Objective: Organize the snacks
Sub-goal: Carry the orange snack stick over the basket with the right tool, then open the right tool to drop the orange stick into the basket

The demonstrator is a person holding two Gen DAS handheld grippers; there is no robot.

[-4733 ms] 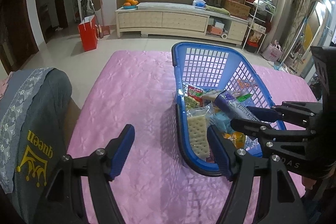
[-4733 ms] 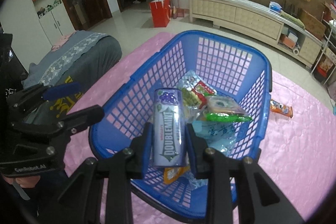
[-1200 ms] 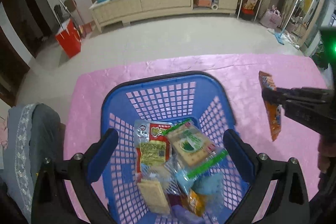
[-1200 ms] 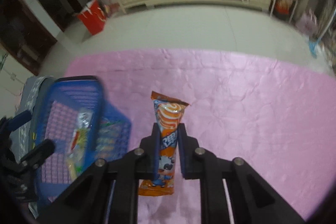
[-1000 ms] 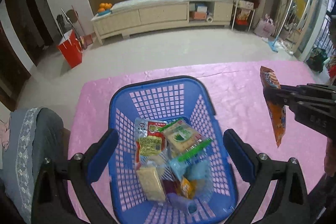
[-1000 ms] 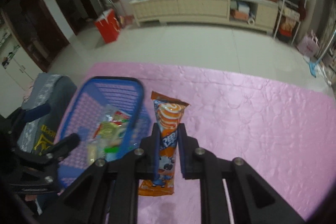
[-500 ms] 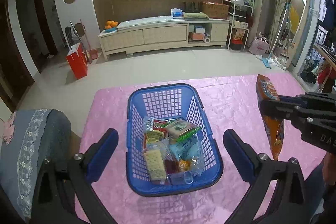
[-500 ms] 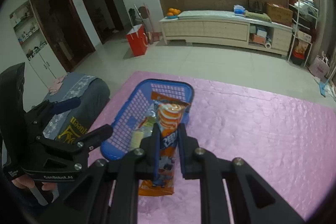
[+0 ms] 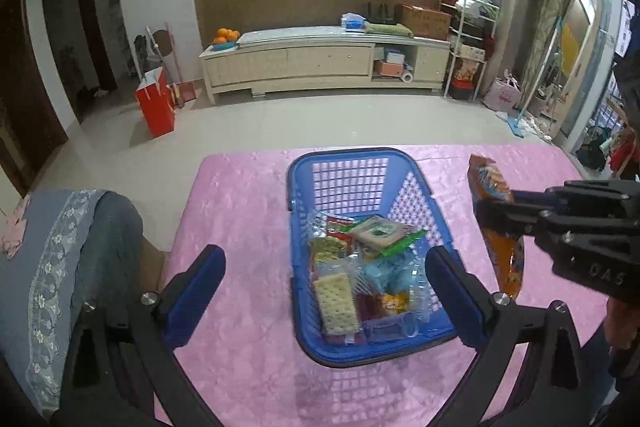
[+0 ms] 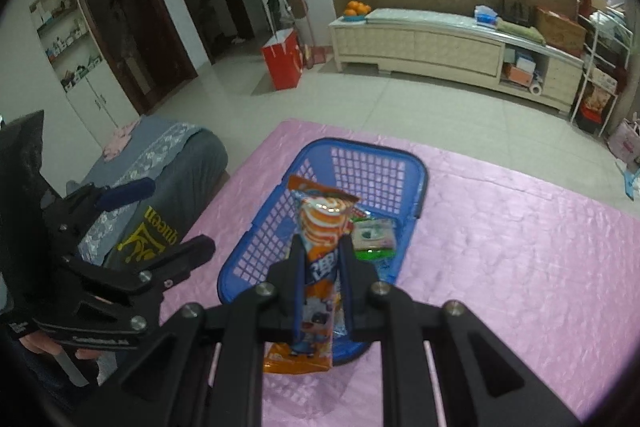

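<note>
A blue mesh basket [image 9: 348,151] stands on the pink tablecloth [image 9: 240,227], holding several snacks, among them a cracker pack [image 9: 334,303] and a green-edged pack [image 9: 380,233]. My left gripper [image 9: 322,279] hovers open above the basket's near end with nothing between its fingers. My right gripper [image 10: 322,267] is shut on an orange snack packet [image 10: 320,223], held upright. In the right wrist view the packet hangs in front of the basket [image 10: 360,145]. From the left wrist view, the right gripper [image 9: 494,205] and the packet [image 9: 500,251] are just right of the basket.
A chair with a grey cover [image 9: 60,247] stands at the table's left edge. Pink cloth [image 10: 520,247] stretches to the right of the basket. Beyond the table's far edge lie a tiled floor, a red bag [image 9: 156,107] and a long low cabinet [image 9: 320,63].
Both grippers have drawn back and up, so the basket looks smaller and farther away. The orange packet, before to the right of the basket, now lines up with it in the right wrist view.
</note>
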